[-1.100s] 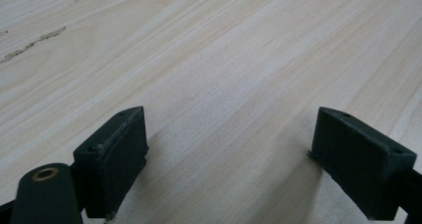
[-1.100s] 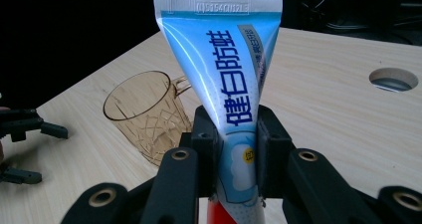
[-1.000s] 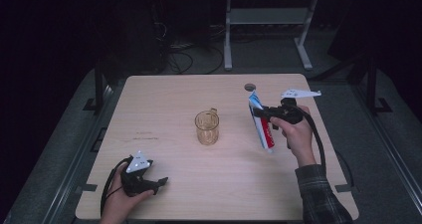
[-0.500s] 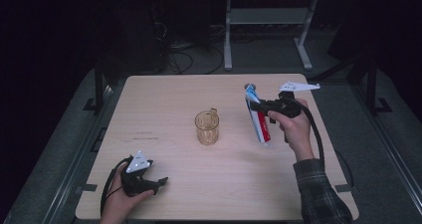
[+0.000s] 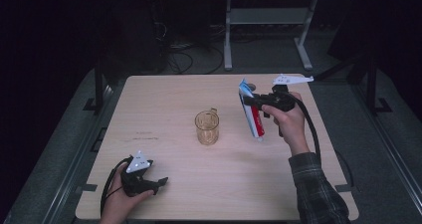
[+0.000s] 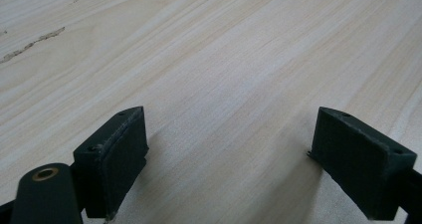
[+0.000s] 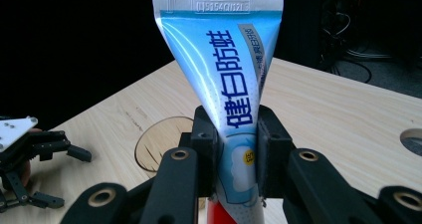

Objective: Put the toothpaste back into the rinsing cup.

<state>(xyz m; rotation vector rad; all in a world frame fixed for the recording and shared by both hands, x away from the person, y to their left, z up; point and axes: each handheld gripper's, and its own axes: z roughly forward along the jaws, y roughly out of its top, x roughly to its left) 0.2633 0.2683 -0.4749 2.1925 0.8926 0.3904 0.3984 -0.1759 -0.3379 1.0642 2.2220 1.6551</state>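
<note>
Right gripper (image 5: 250,100) is clamped on a toothpaste tube (image 5: 252,115), and in its own view we note both pads pressing the tube's body (image 7: 234,104) from either side, with the flat crimped end standing above the jaws and the red lower part running down below them. From the high view we record the tube hanging clear of the table (image 5: 164,94), tilted, its cap end lowest and pointing down toward the wood beneath the gripper. A glass mug (image 5: 206,127) stands upright on the table, below this gripper and off toward the person's left, apart from the tube; its rim (image 7: 161,147) shows just behind the jaws in the right gripper view. Left gripper (image 5: 160,182) rests low on the table at the near edge, well apart from the mug, its jaws spread wide with nothing but bare wood (image 6: 239,74) between them. We judge the step in hand to be the carry: the tube is lifted and held, not yet over the mug. The next move, in our assessment, calls for bringing the tube across until its cap end sits above the mug's mouth, holding the grip firm so the slick tube does not slip, then lowering it in upright. A tilt that catches the rim could tip the mug.
</note>
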